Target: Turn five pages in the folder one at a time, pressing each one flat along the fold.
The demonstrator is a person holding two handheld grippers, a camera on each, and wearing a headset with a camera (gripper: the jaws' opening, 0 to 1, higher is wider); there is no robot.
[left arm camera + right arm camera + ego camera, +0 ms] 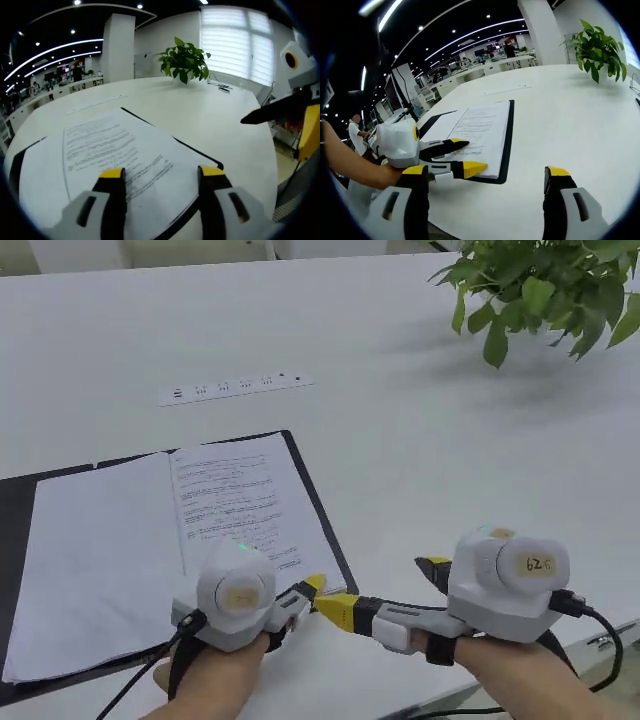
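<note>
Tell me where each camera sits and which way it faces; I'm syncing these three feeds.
Head view: on the person's head, looking forward and down at the folder, left gripper, right gripper, left hand and right hand.
Left gripper view: low over the printed page, facing the plant; own jaws open at bottom.
Right gripper view: right of the folder, facing it and the left gripper; own jaws open.
Shared: all three show the folder and plant.

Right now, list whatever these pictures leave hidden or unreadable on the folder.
- Printed text on the right page: too small to read, head view.
- Left edge of the folder: cut off by the head view's frame.
- Near edge of that page: behind the open left claw, left gripper view.
</note>
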